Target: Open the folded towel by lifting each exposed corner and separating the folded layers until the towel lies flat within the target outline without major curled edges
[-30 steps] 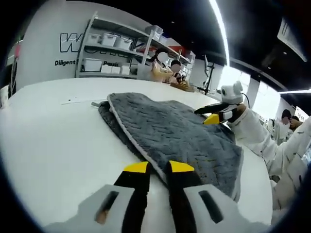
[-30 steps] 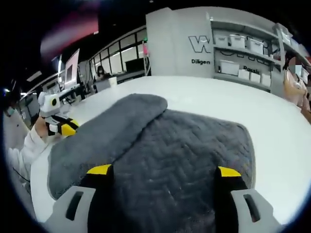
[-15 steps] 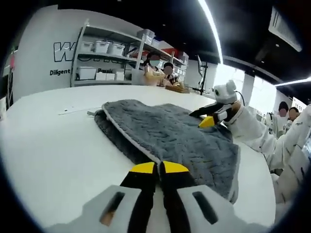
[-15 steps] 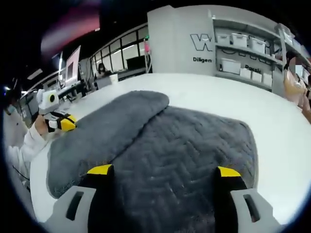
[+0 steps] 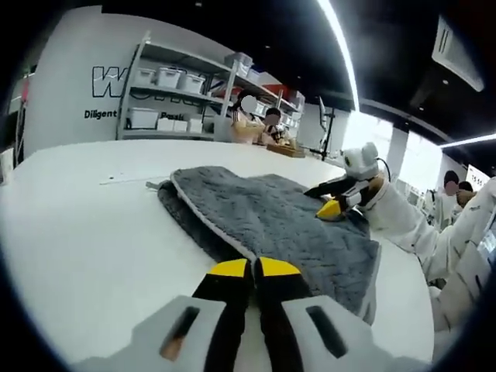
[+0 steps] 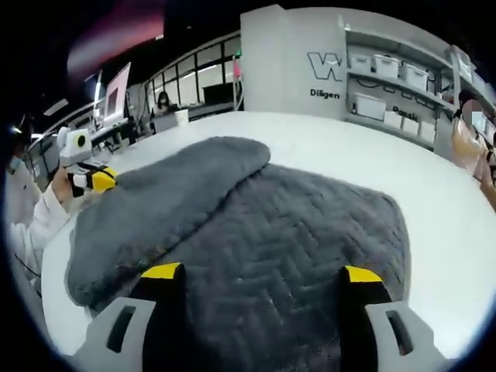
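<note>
Grey quilted cloth, the towel point(image 5: 279, 225) lies on the white tabletop point(image 5: 85, 232), partly unfolded; a chevron-stitched face is up, with a plusher folded layer point(image 6: 167, 205) lapped over one side and a pale piped edge running along the border. The step in hand looks like the peel of a folded layer from its corner; the left hand-held gripper point(image 5: 254, 267) has its yellow-tipped jaws pressed together at the near edge, seemingly pinching the towel's corner, though the cloth between them is hard to make out; the right hand-held gripper point(image 6: 260, 273) stands wide, its jaws well apart and low over the middle of the towel, holding nothing. Next, I judge, the pinched corner must be lifted and drawn outward while the other side steadies the cloth; the lapped layer is not yet turned back.
</note>
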Tool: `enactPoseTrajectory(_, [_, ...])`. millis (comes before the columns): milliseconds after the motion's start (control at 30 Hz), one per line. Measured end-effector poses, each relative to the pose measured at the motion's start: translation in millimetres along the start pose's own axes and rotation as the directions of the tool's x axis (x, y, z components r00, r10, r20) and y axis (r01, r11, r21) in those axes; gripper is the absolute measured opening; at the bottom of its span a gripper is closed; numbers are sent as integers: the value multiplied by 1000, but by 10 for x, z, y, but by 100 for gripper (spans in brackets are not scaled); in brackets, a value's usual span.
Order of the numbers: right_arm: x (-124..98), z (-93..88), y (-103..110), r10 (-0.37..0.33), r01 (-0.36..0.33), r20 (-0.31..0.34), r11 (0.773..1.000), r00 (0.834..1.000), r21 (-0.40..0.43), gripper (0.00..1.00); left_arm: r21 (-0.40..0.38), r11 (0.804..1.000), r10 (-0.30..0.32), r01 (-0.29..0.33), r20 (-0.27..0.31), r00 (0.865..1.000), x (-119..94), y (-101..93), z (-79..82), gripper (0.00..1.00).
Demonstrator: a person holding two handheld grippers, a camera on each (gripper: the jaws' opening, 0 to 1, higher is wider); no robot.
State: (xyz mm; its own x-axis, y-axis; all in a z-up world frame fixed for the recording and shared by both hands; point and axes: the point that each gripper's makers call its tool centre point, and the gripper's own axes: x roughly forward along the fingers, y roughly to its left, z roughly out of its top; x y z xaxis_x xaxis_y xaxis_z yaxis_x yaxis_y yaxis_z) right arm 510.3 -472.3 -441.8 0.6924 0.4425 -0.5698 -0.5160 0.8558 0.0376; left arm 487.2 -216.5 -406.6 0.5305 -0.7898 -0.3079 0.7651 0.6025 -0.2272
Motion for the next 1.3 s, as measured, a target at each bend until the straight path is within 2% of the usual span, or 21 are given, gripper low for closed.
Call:
enactPoseTrajectory(133, [1,-10,3,-2,2,-1,1000,1000,-6,80,12,1000,12,-12,27,1000,-27,7,61,2])
enactPoseTrajectory(433, [37,-4,-26,-24,24,3,1000,1000,-20,80,3,996,84,-84,30,996,-92,223,73,2])
enactPoseTrajectory(600, [38,-4,-30,-27,27,4,999,1000,-20,80,-35,994,106,-105,41,993,-153,333,89,3])
enactPoseTrajectory(733, [35,-5,-28,-25,25,6,999,1000,-20,80,-41,989,145,-144,28,989,-187,421,61,3])
enactPoseTrajectory(867, [37,-6,-29,-26,26,6,999,1000,-21,80,-48,987,156,-155,27,987,-202,460,51,3])
enactPoseTrajectory(1033, [39,-7,-27,-27,27,6,999,1000,-21,80,-85,972,215,-217,-36,976,-236,624,-95,3])
enactPoseTrajectory(1300, [40,-5,-30,-26,27,7,999,1000,-22,80,-100,967,231,-234,-43,972,-279,670,-111,3])
